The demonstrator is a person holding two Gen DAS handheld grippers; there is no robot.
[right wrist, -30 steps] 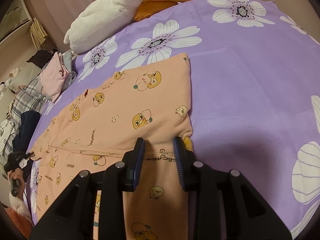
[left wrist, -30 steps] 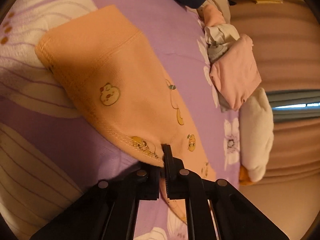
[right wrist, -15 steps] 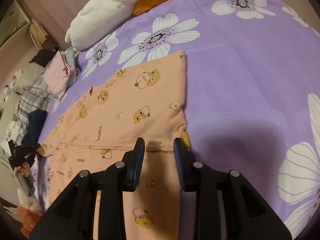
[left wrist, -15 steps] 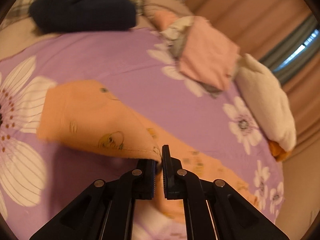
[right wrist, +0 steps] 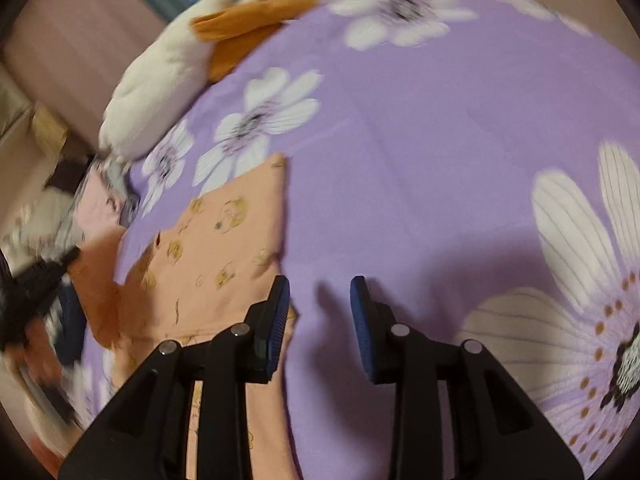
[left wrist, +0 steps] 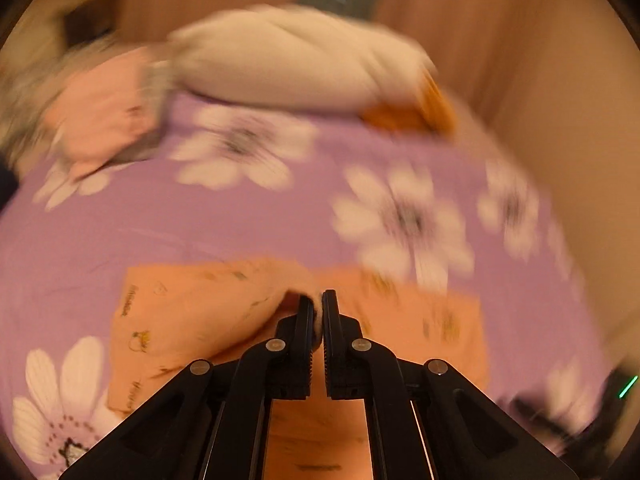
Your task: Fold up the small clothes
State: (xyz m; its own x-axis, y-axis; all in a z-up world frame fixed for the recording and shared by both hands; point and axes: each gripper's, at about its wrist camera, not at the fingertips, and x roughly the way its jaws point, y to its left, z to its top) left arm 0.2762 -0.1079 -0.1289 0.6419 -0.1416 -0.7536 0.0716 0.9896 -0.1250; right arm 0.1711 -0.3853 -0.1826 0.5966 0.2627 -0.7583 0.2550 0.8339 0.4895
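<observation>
The left gripper (left wrist: 318,312) is clamped on an edge of the orange printed garment (left wrist: 188,312), with a bunched bit of cloth visible between its closed jaws. Compared with a second ago, when this edge was held out at the far side of the garment, the gripped portion has been carried across and now hangs over the rest of the garment, which lies flat on the purple flowered bedspread (left wrist: 240,216); the left view is heavily motion-blurred. The right gripper (right wrist: 320,292) stands partly open with nothing between its pads; its jaws have opened slightly further in the last half second, and it has shifted off the garment's hem to sit over bare bedspread just beside the garment's near edge. Judgement: the first fold is in progress, the sleeve or side section being brought inward. A white plush toy (right wrist: 156,92) and folded clothes (left wrist: 104,108) lie well apart at the bed's far side
</observation>
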